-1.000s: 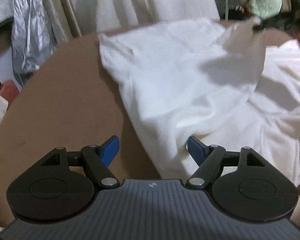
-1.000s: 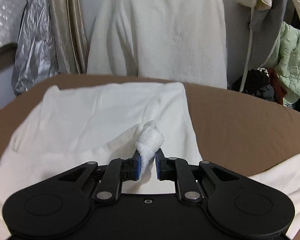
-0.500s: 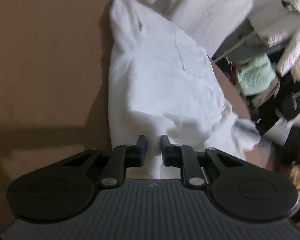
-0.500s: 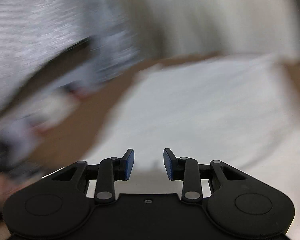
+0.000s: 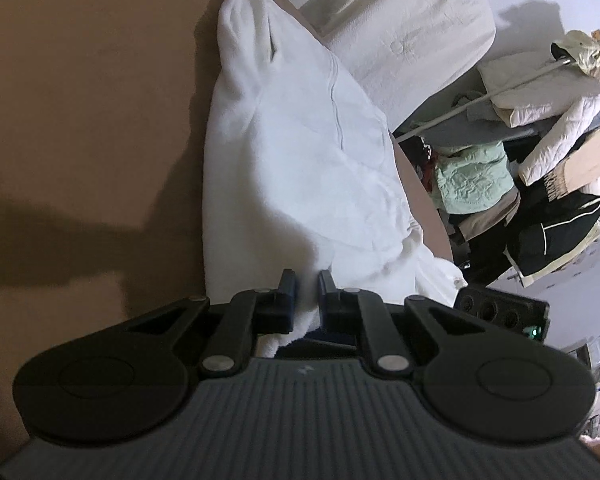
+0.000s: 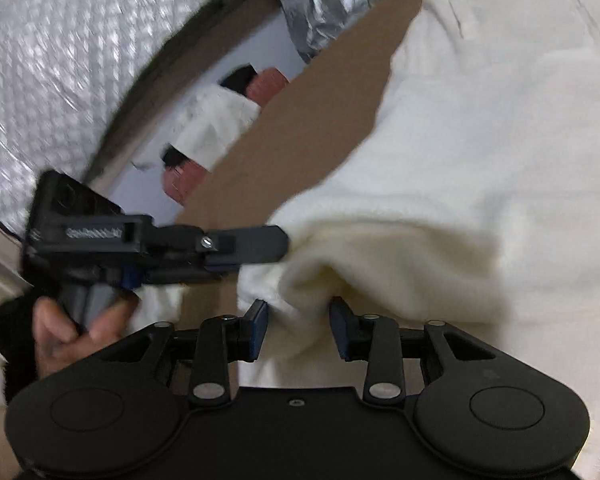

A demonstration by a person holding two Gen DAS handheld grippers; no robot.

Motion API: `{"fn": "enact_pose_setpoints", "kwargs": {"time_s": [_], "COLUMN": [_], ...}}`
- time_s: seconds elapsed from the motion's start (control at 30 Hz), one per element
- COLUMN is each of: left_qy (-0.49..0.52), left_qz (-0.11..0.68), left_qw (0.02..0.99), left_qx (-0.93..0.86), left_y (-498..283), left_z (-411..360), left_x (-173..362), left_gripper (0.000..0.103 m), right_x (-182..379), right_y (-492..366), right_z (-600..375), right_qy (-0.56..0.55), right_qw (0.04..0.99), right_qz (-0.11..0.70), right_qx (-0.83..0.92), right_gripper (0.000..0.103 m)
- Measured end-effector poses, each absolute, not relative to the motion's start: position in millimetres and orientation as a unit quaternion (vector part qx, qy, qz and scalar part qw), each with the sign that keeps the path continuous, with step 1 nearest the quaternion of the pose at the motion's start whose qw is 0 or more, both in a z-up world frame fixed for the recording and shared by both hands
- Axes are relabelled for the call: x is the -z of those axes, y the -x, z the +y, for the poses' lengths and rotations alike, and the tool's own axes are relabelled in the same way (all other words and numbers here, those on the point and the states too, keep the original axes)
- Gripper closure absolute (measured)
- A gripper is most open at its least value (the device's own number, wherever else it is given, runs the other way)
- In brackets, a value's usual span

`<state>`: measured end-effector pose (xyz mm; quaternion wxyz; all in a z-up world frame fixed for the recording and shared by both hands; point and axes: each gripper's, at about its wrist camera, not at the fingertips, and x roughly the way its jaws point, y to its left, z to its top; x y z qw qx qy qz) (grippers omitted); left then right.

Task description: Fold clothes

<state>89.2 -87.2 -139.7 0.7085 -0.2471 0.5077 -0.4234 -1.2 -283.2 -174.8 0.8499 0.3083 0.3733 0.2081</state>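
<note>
White garment [image 5: 300, 168] lies bunched along the brown table [image 5: 80, 120], its near end at both grippers. The left gripper [image 5: 306, 280] is nearly closed, pinching this near edge. The right gripper [image 6: 298, 312] stands half open, with a fabric bulge between its fingers but not clamped. I think it should close fully first; then both lift together, keeping the edge tight, toward the far end.

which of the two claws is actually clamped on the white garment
The left claw: its fingers pinch a fold of the white garment. The right claw stands open, cloth bulging loosely between its spread fingers.
</note>
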Motion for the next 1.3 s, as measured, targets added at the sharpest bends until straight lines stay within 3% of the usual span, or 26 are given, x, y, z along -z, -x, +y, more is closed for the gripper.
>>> {"fn": "enact_pose_setpoints", "kwargs": {"time_s": [0.27,0.33,0.4,0.57,0.67,0.73,0.8,0.93,1.03,1.07,1.1,1.13,1.2,1.3], "left_qy": [0.147,0.105,0.072,0.075,0.041,0.028,0.024,-0.072,-0.204,-0.245,-0.281,-0.308,-0.321,-0.249], "left_qz": [0.525,0.533,0.530,0.480,0.419,0.384,0.366,0.364,0.381,0.387,0.384,0.371,0.348,0.340], "left_qw": [0.739,0.750,0.764,0.790,0.820,0.823,0.811,0.806,0.796,0.790,0.789,0.795,0.815,0.851], "left_qx": [0.396,0.377,0.361,0.374,0.388,0.417,0.455,0.461,0.424,0.407,0.388,0.369,0.335,0.313], "left_y": [-78,-75,-73,-66,-51,-39,-30,-12,-2,0,1,2,0,-5], "left_z": [-97,-105,-111,-102,-102,-106,-113,-142,-175,-184,-191,-193,-187,-154], "left_x": [139,140,139,120,101,89,81,84,107,118,126,130,124,93], "left_gripper": [0.092,0.084,0.084,0.078,0.077,0.070,0.069,0.048,0.044,0.044,0.060,0.091,0.092,0.093], "right_x": [174,183,190,187,181,178,174,166,160,161,165,170,180,190], "right_y": [46,50,52,60,66,71,75,83,90,93,97,100,103,100], "right_z": [-260,-255,-251,-286,-320,-342,-364,-409,-443,-454,-465,-475,-489,-501], "right_qy": [-0.330,-0.329,-0.322,-0.323,-0.326,-0.328,-0.329,-0.331,-0.332,-0.333,-0.337,-0.346,-0.363,-0.398], "right_qw": [0.854,0.852,0.850,0.851,0.858,0.862,0.865,0.868,0.869,0.868,0.865,0.862,0.853,0.841], "right_qz": [0.371,0.380,0.390,0.398,0.391,0.385,0.379,0.367,0.356,0.353,0.349,0.344,0.335,0.320], "right_qx": [-0.153,-0.146,-0.149,-0.117,-0.073,-0.043,-0.014,0.046,0.090,0.106,0.123,0.140,0.170,0.178], "right_gripper": [0.091,0.091,0.092,0.090,0.083,0.061,0.054,0.052,0.051,0.051,0.049,0.045,0.042,0.041]}}
